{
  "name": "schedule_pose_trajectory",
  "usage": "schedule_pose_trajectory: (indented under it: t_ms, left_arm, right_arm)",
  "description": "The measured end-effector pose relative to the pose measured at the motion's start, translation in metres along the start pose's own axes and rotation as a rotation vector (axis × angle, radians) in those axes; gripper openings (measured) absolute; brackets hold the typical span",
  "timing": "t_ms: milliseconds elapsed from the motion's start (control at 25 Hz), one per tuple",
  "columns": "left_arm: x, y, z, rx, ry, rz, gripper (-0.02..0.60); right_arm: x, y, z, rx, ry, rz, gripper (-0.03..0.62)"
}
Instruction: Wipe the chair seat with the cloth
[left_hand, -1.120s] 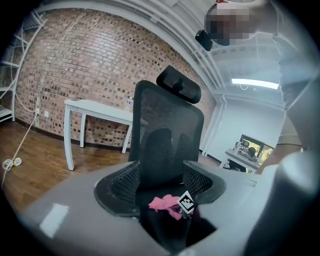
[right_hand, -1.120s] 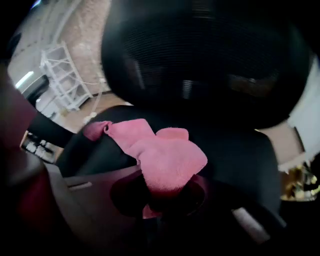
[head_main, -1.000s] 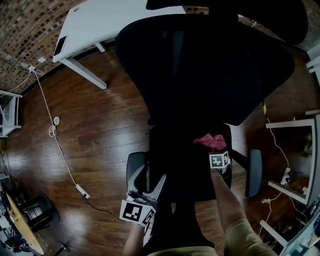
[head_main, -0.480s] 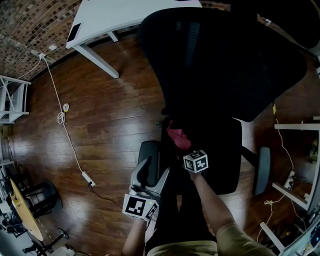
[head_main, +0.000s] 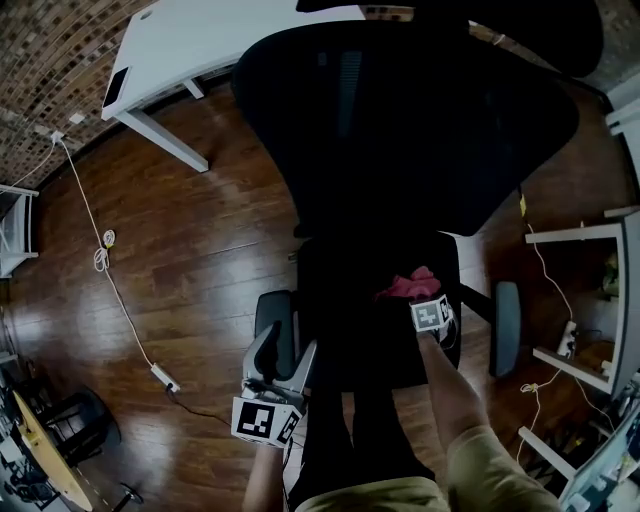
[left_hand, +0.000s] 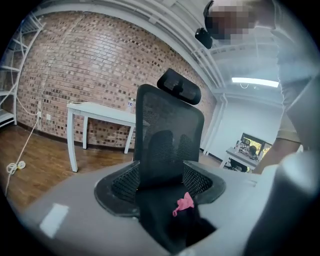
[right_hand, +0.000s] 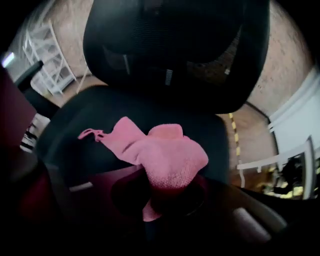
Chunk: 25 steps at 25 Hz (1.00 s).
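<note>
Cloth (head_main: 408, 285) swung rightward | right claw (head_main: 418, 298) pinching it | forearm (head_main: 445, 385) seemingly outstretched

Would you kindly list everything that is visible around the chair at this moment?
office chair: one, black, centre, mesh back
armrests: two, dark, either side of the seat
cloth: one, pink, bunched on the seat
table: one, white, beyond the chair
brick wall: one, reddish, behind the table
cable: one, white, trailing over the brown wooden floor, left
left tool: one, grey, jaws apart, by the left armrest
right tool: one, dark, shut on the cloth over the seat
</note>
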<state>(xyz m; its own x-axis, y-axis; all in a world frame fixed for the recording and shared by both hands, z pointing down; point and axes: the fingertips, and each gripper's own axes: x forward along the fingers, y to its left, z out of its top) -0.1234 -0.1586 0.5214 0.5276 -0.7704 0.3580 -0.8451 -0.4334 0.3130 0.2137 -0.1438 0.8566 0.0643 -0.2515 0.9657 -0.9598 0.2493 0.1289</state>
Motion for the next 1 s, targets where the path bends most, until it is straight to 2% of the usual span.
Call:
schedule_pose_trajectory:
  t_ms: [80, 160, 240, 280, 320, 360, 480, 560, 600, 640, 720, 800, 880, 1000]
  left_arm:
    - [0.000, -0.005, -0.002, -0.013, -0.003, -0.008, 0.249]
    - [-0.003, -0.007, -0.002, -0.026, -0.014, -0.012, 0.249]
    - [-0.006, -0.006, 0.000, -0.030, -0.025, -0.011, 0.249]
    - [-0.008, -0.004, 0.000, -0.028, -0.027, -0.012, 0.249]
    - [-0.008, -0.003, 0.001, -0.022, -0.026, -0.014, 0.249]
    - [-0.008, -0.002, 0.001, -0.014, -0.023, -0.017, 0.249]
    - [-0.010, -0.002, 0.005, -0.003, -0.019, -0.014, 0.249]
    - [-0.011, -0.004, 0.011, 0.005, -0.030, -0.009, 0.249]
    - [-0.010, -0.005, 0.013, 0.010, -0.037, -0.010, 0.247]
    - [-0.009, -0.006, 0.013, 0.013, -0.039, -0.013, 0.247]
    - [-0.009, -0.008, 0.007, 0.012, -0.029, -0.022, 0.247]
    - [-0.007, -0.010, -0.003, 0.006, -0.008, -0.033, 0.247]
    - [-0.004, -0.017, -0.012, -0.002, 0.015, -0.048, 0.247]
    - [0.002, -0.035, -0.016, -0.006, 0.022, -0.072, 0.247]
  right_arm:
    - [-0.014, -0.057, -0.021, -0.007, 0.069, -0.147, 0.020]
    - [-0.023, -0.093, -0.039, 0.033, 0.112, -0.236, 0.020]
    - [-0.023, -0.099, -0.042, 0.029, 0.116, -0.245, 0.020]
    - [-0.021, -0.088, -0.037, 0.020, 0.094, -0.208, 0.020]
    - [-0.018, -0.064, -0.028, 0.018, 0.052, -0.134, 0.020]
    - [-0.017, -0.027, -0.015, 0.024, -0.012, -0.017, 0.020]
    - [-0.036, 0.144, 0.033, -0.005, -0.214, 0.494, 0.020]
    - [-0.065, 0.260, 0.051, -0.136, -0.257, 0.780, 0.020]
    - [-0.076, 0.304, 0.057, -0.214, -0.262, 0.861, 0.020]
    - [-0.082, 0.335, 0.061, -0.279, -0.262, 0.889, 0.020]
    - [-0.075, 0.357, 0.061, -0.327, -0.239, 0.844, 0.020]
    - [-0.055, 0.331, 0.053, -0.270, -0.200, 0.742, 0.020]
    - [-0.029, 0.254, 0.027, -0.209, -0.114, 0.544, 0.020]
    - [-0.009, 0.078, -0.031, -0.059, -0.005, 0.137, 0.020]
